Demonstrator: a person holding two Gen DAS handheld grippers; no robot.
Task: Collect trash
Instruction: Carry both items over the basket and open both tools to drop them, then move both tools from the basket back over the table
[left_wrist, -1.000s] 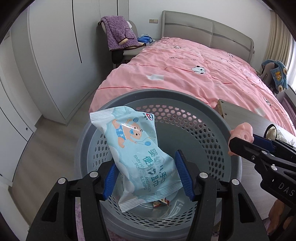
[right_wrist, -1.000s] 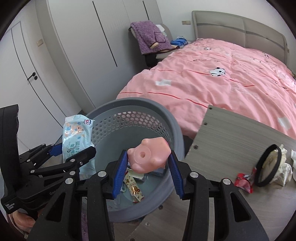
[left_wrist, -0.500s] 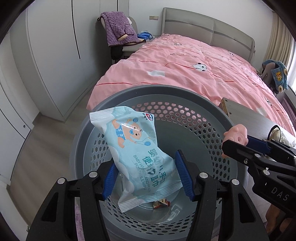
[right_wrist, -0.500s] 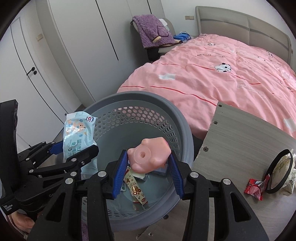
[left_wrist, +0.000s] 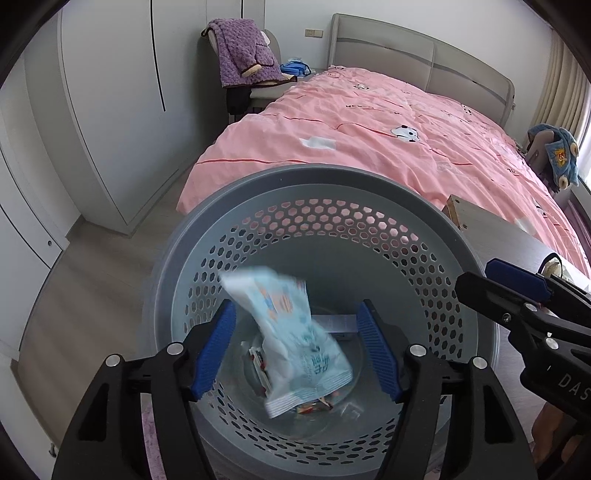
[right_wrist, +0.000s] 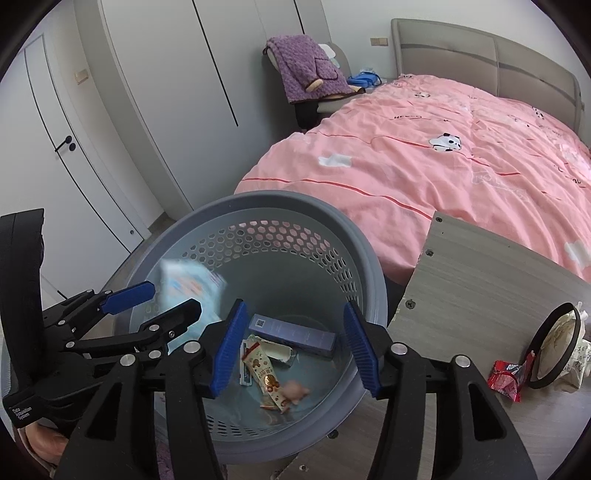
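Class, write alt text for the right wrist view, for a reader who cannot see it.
Open right tongs hover over a grey perforated basket holding a pink toy, snack wrapper and dark box. The left tongs, also open, have a blurred wipes pack beside them; a pink bed lies behind.

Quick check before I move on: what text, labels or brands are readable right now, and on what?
"DAS": right gripper body, cut off at the frame edge.
"Data Acquisition System": left gripper body, tiny.
Wipes pack: blue characters, motion-blurred, unreadable.
Red wrapper: white lettering, too small.
Snack wrapper in the basket: unreadable.
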